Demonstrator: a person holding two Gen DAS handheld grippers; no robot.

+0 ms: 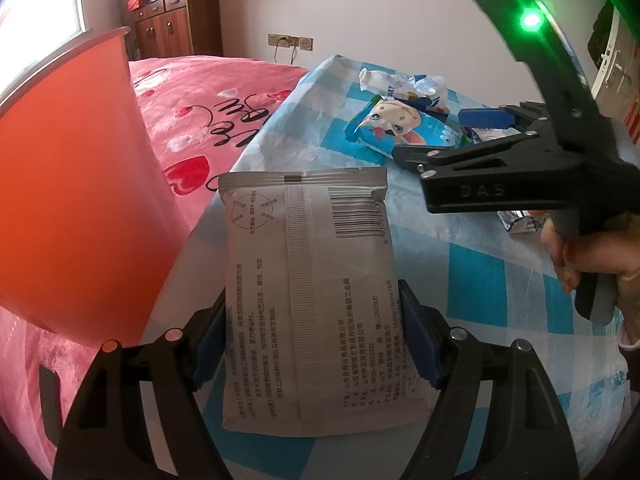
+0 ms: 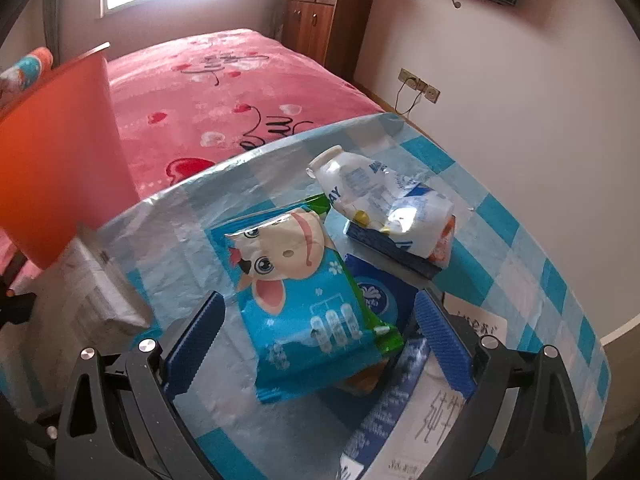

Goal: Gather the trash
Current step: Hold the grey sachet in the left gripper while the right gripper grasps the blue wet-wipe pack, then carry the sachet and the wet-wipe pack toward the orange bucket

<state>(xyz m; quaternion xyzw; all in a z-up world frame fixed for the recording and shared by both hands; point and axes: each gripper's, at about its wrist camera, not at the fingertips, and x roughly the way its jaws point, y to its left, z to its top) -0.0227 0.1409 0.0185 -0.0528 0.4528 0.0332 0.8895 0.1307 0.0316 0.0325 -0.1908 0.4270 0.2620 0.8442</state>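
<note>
both grippers are built of black plastic arms studded with silver screw heads, and blue ribbed pads [image 2: 440,344] are fitted to the fingers. on the right gripper [image 1: 472,136], raised letters are moulded into the black body and a green light [image 1: 531,20] is lit above.

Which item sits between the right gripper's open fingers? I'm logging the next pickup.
In the right wrist view, the blue cartoon-cow packet lies between the right gripper fingers, untouched by either pad.
</note>
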